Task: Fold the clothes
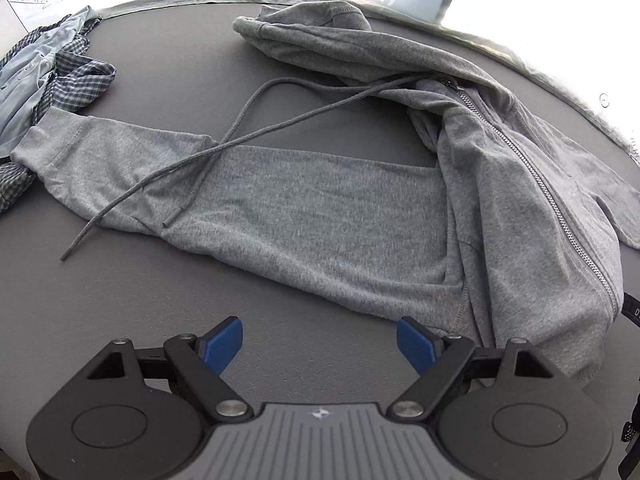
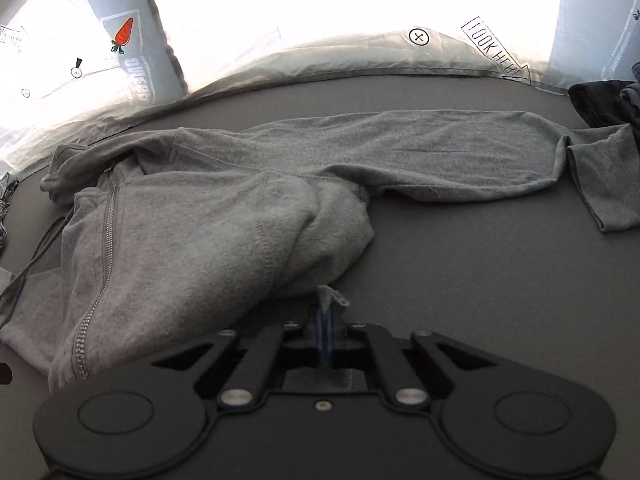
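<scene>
A grey zip hoodie (image 1: 320, 208) lies spread on the dark grey table (image 1: 160, 72), one sleeve stretched left, its drawstrings (image 1: 224, 136) trailing across that sleeve. My left gripper (image 1: 320, 340) is open and empty, just in front of the sleeve's near edge. In the right wrist view the hoodie (image 2: 200, 224) lies bunched, its other sleeve (image 2: 440, 152) stretched right. My right gripper (image 2: 327, 312) is shut on a bit of the hoodie's hem at the garment's near edge.
A pile of plaid and light blue shirts (image 1: 48, 76) lies at the table's far left. Dark clothes (image 2: 604, 104) lie at the far right. A white printed sheet (image 2: 360, 52) borders the table's far edge.
</scene>
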Motion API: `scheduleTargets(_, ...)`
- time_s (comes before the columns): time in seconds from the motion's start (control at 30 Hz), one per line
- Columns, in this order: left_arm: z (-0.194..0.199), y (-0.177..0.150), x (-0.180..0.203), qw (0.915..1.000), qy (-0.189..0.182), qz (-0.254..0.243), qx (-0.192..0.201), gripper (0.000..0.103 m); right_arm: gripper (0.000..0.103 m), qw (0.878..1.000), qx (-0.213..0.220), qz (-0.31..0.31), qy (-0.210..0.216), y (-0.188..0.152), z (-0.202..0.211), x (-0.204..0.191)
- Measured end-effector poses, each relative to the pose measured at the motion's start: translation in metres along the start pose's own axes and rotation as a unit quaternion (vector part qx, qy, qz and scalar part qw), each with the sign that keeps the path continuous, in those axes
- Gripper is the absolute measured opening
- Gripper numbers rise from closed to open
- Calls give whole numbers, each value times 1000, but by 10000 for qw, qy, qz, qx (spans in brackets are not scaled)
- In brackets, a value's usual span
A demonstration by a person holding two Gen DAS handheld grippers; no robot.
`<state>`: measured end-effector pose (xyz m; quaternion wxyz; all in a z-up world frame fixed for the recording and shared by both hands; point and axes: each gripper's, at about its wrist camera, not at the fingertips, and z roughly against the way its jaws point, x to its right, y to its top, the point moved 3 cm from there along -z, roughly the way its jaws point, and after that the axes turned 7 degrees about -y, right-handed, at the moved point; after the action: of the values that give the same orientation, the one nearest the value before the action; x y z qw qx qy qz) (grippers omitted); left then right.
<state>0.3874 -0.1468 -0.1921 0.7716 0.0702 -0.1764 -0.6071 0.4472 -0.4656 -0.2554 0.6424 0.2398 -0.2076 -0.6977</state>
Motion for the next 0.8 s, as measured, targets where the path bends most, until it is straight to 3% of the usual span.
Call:
scheduleTargets(0.3,71,-63,-22,9979,-103,192,603,85,2,9967,483,-436,493,-46,92,-25)
scheduleTargets(0.57,94,-132,-44,9987,-82,241,443,85,0,9864,695,-723,1300,-69,167,-43)
scheduleTargets(0.67,99,-147,-50,9989,-112,169,420,85,0,9770,936,-831,1728,-74,202,-53)
scheduleTargets(0.73,103,-153,-55,9991,-170,76,391,85,0,9776,1088,-723,1648,-77,223,-64)
scheduleTargets(0.8,106,-155,-62,9990,-234,-48,383,85,0,9854,1150,-532,1138,-82,228,-73)
